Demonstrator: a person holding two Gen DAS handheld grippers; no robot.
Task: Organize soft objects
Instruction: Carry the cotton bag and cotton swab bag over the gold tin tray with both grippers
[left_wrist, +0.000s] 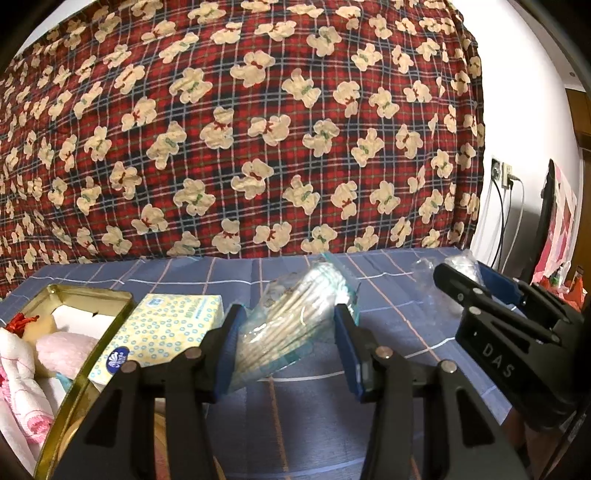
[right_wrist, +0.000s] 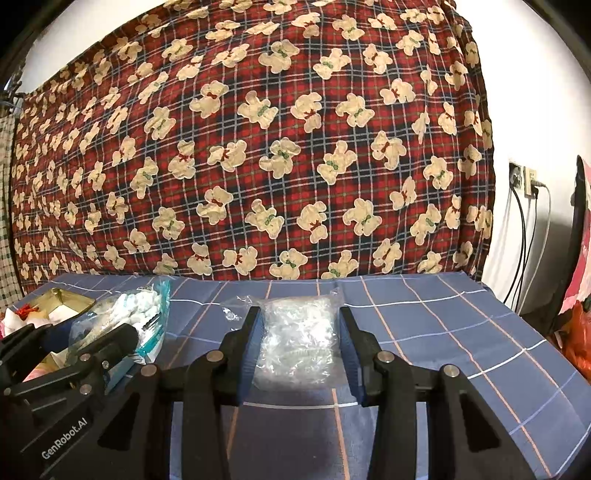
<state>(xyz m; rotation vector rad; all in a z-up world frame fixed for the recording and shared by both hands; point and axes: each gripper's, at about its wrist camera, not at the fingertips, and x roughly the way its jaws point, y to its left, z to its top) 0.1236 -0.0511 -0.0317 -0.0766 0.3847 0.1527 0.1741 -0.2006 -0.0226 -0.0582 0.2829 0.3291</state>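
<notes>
Claws (left_wrist: 290, 314) (right_wrist: 299, 317) point slightly downward, each gripping a bag.

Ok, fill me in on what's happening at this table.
A person works two hand-held grippers over a blue checked tablecloth. The left gripper is shut on a bag of cotton swabs, held up beside a tissue pack and an open gold tin that already holds soft towels. The right gripper is shut on a clear plastic packet. Neither bag is in the tin yet.
</notes>
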